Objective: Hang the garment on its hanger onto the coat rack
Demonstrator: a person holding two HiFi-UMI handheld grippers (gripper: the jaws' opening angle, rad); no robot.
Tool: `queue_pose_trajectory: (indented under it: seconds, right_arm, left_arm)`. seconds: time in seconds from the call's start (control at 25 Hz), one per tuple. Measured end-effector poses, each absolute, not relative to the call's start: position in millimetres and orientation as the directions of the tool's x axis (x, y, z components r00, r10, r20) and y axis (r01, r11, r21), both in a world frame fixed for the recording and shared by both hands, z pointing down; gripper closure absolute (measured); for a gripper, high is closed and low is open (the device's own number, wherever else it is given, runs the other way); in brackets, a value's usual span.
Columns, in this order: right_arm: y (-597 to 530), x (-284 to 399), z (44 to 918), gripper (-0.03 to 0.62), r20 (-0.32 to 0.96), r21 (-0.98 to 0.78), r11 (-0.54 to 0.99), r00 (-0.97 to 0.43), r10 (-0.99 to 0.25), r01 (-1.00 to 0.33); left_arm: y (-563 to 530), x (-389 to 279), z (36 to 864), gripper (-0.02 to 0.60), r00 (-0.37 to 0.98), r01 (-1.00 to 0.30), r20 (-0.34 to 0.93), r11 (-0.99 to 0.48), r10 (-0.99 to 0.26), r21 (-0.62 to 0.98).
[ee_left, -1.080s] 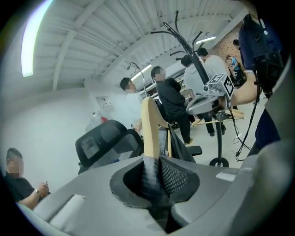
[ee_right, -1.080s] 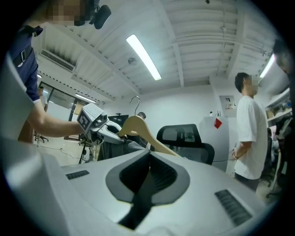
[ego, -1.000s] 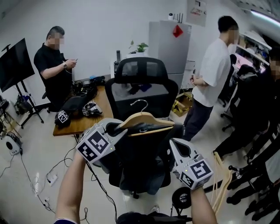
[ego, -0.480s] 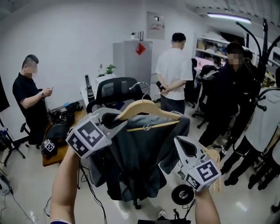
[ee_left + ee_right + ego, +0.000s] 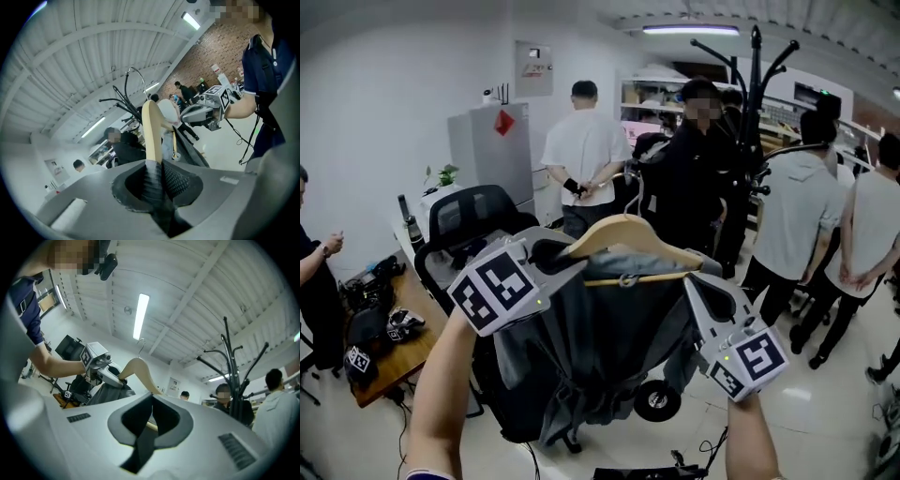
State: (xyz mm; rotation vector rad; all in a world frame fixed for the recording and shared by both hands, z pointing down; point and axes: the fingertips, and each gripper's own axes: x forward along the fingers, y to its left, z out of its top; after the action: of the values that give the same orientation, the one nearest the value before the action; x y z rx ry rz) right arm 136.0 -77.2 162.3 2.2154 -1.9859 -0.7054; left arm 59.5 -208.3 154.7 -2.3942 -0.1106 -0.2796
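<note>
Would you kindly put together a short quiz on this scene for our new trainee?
1. What do the left tool and the right tool grip between them?
A) a folded towel
B) a wooden hanger carrying a grey garment
C) an umbrella
2. True or false: the hanger already hangs on the coat rack.
3. In the head view, on which side of the hanger does the coat rack stand?
Key: 1 B; 2 false; 3 on the right, farther back.
</note>
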Motion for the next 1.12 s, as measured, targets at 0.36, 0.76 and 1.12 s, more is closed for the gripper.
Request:
queue_pose_trajectory:
  seconds: [0.36,0.76,1.12]
  right_arm:
    - [40.4,206.2,127.4,0.594,-0.297,0.38,-0.37,0.267,-0.917,-0.848]
    - [151.7,264.5,113.3,0.594,-0.305,0.39,-0.498,0.402,-0.863,-0.775]
    - [201.8,307.9,130.1,0.594,-0.305,0.358,-0.546,0.458,-0.835,-0.757]
  left_arm:
    - [-111.4,150.5,121.8,0.515,0.963,0.268,0.2,-0.715,0.18,-0.646]
    - [6.6,254.2,113.6,0.515,0.929,0.368,0.212,-0.709,0.303,-0.602]
    - [54.2,336.8,111.3,0.515,0.921,0.388,0.245,-0.758,0.302,-0.524]
